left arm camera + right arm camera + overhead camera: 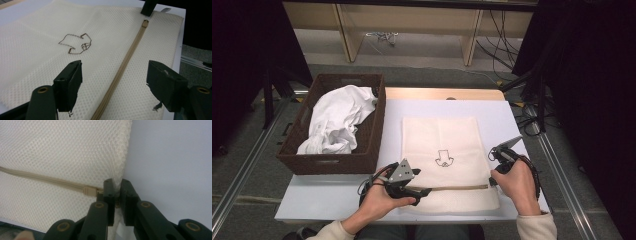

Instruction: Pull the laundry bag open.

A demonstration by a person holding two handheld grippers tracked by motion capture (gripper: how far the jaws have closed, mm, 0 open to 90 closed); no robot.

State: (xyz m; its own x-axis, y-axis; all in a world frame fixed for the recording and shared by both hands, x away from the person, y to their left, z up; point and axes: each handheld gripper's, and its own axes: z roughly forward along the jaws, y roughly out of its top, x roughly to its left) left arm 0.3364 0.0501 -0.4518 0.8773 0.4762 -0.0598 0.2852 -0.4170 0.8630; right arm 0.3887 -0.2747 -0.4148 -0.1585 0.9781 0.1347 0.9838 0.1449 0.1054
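Observation:
A cream mesh bag (444,145) lies flat on the white table (327,195), with a small embroidered outline (443,159) at its middle and a tan zipper (457,188) across its near end. My left gripper (421,196) hovers at the zipper's left end. Its jaws stand open astride the zipper (125,62) and hold nothing. My right gripper (493,179) is at the bag's right edge. In the right gripper view it (116,182) is shut on the mesh edge, just beside the zipper pull (89,191).
A dark wicker basket (372,130) stands left of the bag with crumpled white cloth (337,120) inside. The table's right edge runs close to the right hand. Wooden shelving and cables lie beyond the far edge.

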